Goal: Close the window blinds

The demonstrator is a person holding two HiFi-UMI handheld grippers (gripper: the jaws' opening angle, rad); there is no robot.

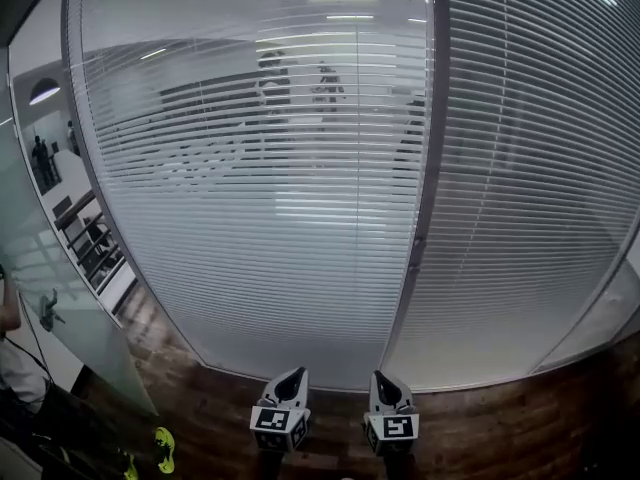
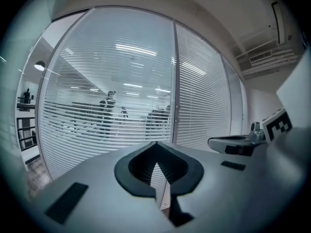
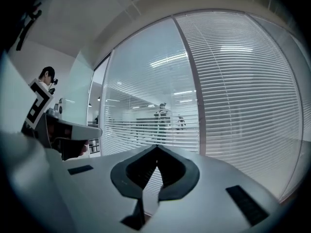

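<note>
Two glass panels with white horizontal blinds fill the head view. The left blinds (image 1: pixel 250 178) have their slats tilted open, and figures and ceiling lights show through them. The slats of the right blinds (image 1: pixel 530 188) look more closed and paler. A grey frame post (image 1: pixel 426 168) stands between them, with a small fitting (image 1: pixel 416 248) on it. My left gripper (image 1: pixel 296 374) and right gripper (image 1: pixel 381 376) are low in front of the post, side by side, short of the glass. Both are shut on nothing, as the left gripper (image 2: pixel 155 143) and right gripper (image 3: pixel 156 147) show in their own views.
A frosted glass panel (image 1: pixel 45 288) stands at the left. The floor (image 1: pixel 210 398) is dark wood. A person's yellow shoes (image 1: pixel 163 450) are at the lower left. Several people stand beyond the left glass (image 1: pixel 272 78).
</note>
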